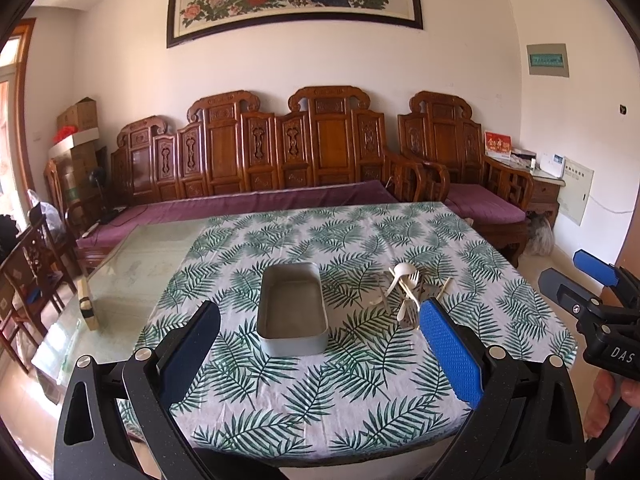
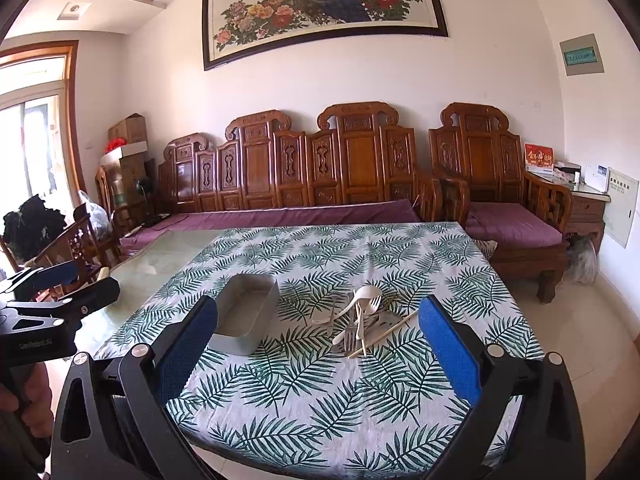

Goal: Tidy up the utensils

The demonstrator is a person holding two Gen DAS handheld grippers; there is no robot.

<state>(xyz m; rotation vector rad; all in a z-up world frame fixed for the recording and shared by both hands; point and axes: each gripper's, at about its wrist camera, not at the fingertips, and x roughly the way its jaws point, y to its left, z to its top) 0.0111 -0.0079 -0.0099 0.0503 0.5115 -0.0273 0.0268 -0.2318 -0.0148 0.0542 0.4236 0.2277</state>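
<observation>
Both held spread and empty above the near table edge, left hand-held gripper (image 1: 320,344) and right hand-held gripper (image 2: 318,344), facing an empty grey tin (image 1: 293,312) beside heaped utensils (image 2: 362,318); sorting seemingly unstarted, first pick needing single-piece isolation.

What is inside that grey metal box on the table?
Nothing shows inside the grey metal box: only its bare floor. The near wall hides a strip of the floor behind it. The utensils lie heaped on the leaf-print cloth beside it.
</observation>
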